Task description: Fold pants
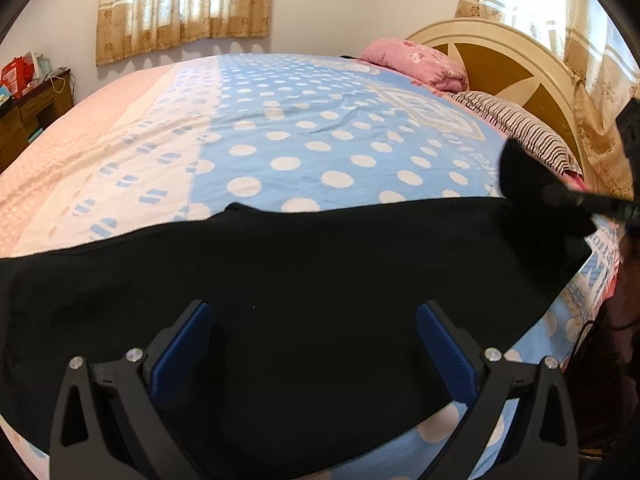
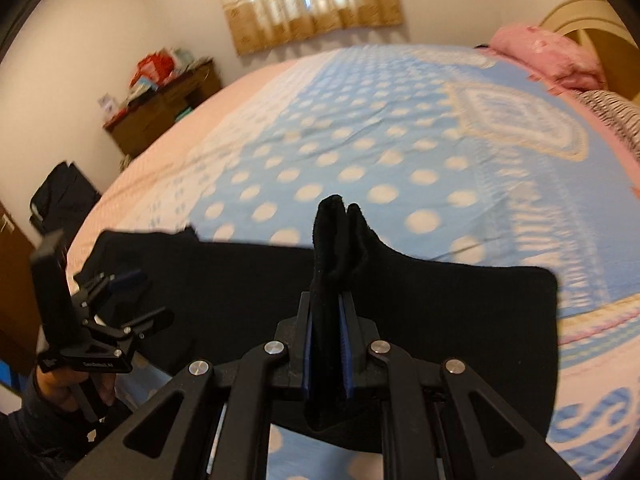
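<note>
Pants (image 1: 280, 280) lie flat on the bed (image 1: 304, 128), spanning 9 to 3 o'clock; left gripper (image 1: 312, 344) hovers spread. Right view: right gripper (image 2: 328, 320) pinches a bunched fold at 12 o'clock. Risk: thick cloth slipping out, collapsing the fold.

The black pants (image 1: 280, 272) run off the frame left of the left gripper (image 1: 312, 344); the bedspread (image 2: 360, 140) beyond the right gripper (image 2: 329, 344) is blurred.

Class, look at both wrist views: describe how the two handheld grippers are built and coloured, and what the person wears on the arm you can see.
Both the left gripper and right gripper are matte black frames with triangular cut-outs, silver round pivot bolts and ribbed blue pads. The left one's black handle bears small white lettering, too small to read. A dark sleeve covers the wrist.
</note>
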`<state>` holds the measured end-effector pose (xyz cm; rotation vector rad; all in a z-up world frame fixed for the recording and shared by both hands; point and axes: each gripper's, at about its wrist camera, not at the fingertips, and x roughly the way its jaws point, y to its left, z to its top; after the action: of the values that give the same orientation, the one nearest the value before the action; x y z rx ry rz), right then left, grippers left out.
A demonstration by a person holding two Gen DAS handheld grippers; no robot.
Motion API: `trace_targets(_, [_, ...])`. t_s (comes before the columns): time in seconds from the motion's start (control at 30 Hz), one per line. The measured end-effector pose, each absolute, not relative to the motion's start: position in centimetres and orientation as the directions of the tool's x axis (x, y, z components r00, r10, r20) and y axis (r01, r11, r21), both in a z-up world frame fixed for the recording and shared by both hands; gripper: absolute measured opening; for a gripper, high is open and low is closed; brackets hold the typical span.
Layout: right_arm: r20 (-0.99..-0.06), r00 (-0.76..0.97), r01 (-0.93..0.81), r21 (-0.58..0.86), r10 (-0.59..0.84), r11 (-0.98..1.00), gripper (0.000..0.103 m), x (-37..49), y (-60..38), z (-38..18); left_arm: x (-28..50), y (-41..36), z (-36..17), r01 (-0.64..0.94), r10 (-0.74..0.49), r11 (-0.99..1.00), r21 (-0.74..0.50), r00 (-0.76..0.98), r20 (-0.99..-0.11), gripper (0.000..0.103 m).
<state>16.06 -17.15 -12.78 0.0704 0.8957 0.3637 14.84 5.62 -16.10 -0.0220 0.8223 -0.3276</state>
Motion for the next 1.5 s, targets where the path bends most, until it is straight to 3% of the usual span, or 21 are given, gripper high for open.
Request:
trace_targets(0.2, [-0.811, 0.499, -0.330, 0.147, 0.305, 0.932, 0.016, 16.4, -14.7, -17.4, 14.9, 5.2, -16.1, 0.299, -0.321, 0.940, -0.162, 0.621, -0.715, 0.103])
trace_targets(0.33, [-0.798, 0.476, -0.380, 0.192, 0.369, 0.905, 0.040, 15.4, -15.7, -16.7, 14.8, 3.9, -15.5, 0.347, -0.368, 0.920, -0.181, 0.606, -0.705, 0.103])
trace_targets(0.47, [-0.740, 0.529, -0.404, 0.211, 0.416, 0.890, 0.043, 12.8, -18.7, -14.3, 15.2, 2.3, -15.0, 0.396, -0.428, 0.891, -0.220, 0.577, -0.695, 0.103])
trace_targets(0.6, [-0.673, 0.620, -0.317, 0.255, 0.403, 0.914, 0.050, 11.4, -23.1, -13.5, 16.1, 0.2, -14.8, 0.433, -0.523, 0.843, -0.320, 0.517, -0.677, 0.101])
trace_targets(0.77, [-0.607, 0.696, -0.187, 0.362, 0.383, 0.913, 0.051, 11.0, -27.3, -14.5, 17.8, -3.7, -15.7, 0.449, -0.579, 0.802, -0.394, 0.423, -0.697, 0.079])
trace_targets(0.97, [-0.567, 0.731, -0.182, 0.375, 0.380, 0.909, 0.051, 10.6, -28.3, -14.6, 18.9, -8.1, -16.3, 0.469, -0.566, 0.801, -0.373, 0.386, -0.729, 0.049])
trace_targets(1.03, [-0.553, 0.746, -0.175, 0.376, 0.372, 0.910, 0.051, 10.2, -28.7, -14.7, 19.1, -8.4, -16.4, 0.458, -0.542, 0.817, -0.351, 0.402, -0.738, 0.024])
trace_targets(1.07, [-0.548, 0.751, -0.169, 0.381, 0.369, 0.909, 0.051, 10.1, -28.9, -14.8, 19.2, -8.7, -16.3, 0.460, -0.538, 0.818, -0.345, 0.403, -0.740, 0.017])
trace_targets(1.33, [-0.496, 0.793, -0.150, 0.403, 0.353, 0.903, 0.053, 9.6, -29.8, -14.5, 18.3, -5.5, -12.9, 0.459, -0.585, 0.800, -0.386, 0.456, -0.670, 0.012])
trace_targets(1.5, [-0.478, 0.792, -0.209, 0.373, 0.380, 0.904, 0.054, 9.1, -28.5, -14.2, 18.3, -1.4, -11.5, 0.406, -0.542, 0.836, -0.369, 0.510, -0.668, 0.012])
